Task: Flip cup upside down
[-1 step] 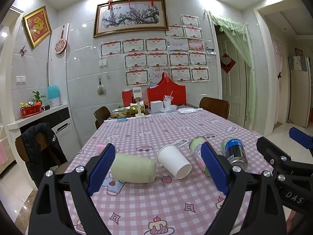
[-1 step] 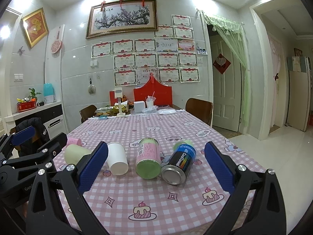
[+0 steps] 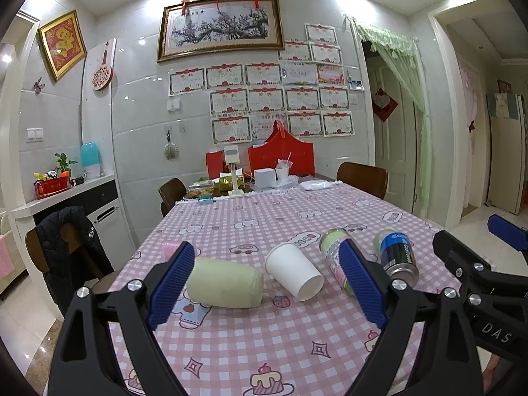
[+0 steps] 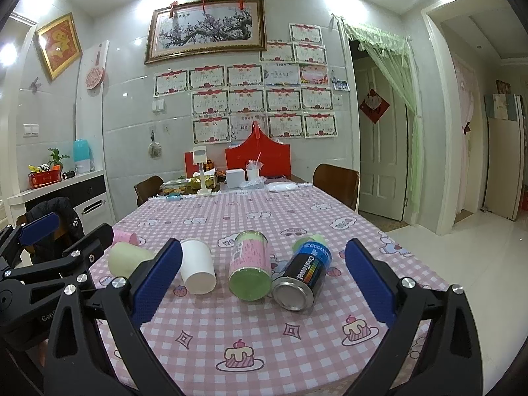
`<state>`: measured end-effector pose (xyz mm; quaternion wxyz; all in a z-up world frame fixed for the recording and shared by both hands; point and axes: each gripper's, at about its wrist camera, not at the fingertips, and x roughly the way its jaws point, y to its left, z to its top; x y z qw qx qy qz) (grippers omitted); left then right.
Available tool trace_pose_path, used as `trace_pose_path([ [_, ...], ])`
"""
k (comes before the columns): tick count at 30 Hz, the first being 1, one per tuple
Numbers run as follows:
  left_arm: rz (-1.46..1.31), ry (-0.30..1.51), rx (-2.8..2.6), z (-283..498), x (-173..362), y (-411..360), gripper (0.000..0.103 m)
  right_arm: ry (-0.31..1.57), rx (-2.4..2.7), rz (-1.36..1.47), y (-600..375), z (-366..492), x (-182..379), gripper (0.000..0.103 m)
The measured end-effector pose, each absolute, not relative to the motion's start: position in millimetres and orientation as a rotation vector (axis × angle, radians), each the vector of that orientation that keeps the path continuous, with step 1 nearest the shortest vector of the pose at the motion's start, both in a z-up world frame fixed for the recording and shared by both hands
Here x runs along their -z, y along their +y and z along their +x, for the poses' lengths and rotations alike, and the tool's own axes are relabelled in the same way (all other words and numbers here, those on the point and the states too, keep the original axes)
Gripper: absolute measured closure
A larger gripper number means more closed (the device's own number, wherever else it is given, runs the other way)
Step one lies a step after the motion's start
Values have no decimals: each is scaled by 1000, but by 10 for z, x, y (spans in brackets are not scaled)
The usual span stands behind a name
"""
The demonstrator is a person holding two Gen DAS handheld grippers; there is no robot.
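Several cups and cans lie on their sides on the pink checked tablecloth [image 3: 264,346]. A pale green cup [image 3: 226,282] and a white paper cup [image 3: 293,275] lie in front of my left gripper [image 3: 264,283], which is open and empty above the table's near edge. A pink cup [image 4: 125,237] lies behind them. A pink-and-green can [image 4: 250,269] and a dark Cooltowel can [image 4: 302,274] lie in front of my right gripper [image 4: 264,283], also open and empty. The white cup [image 4: 197,270] and green cup [image 4: 127,259] show at its left.
The far end of the table holds a red box [image 3: 280,158], a white box [image 3: 264,178], a small lamp and food items. Wooden chairs [image 3: 363,178] stand at the sides; one with a black jacket [image 3: 69,250] is at left. A doorway is at right.
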<state>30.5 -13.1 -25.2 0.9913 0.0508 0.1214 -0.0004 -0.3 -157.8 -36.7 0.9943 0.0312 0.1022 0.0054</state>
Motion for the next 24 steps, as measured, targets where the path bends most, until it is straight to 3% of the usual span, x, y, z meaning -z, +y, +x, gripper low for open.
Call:
trace_pose_path([
  [24, 45, 420, 114, 1136, 670, -676, 15, 306, 77, 144, -2190, 459, 718, 8],
])
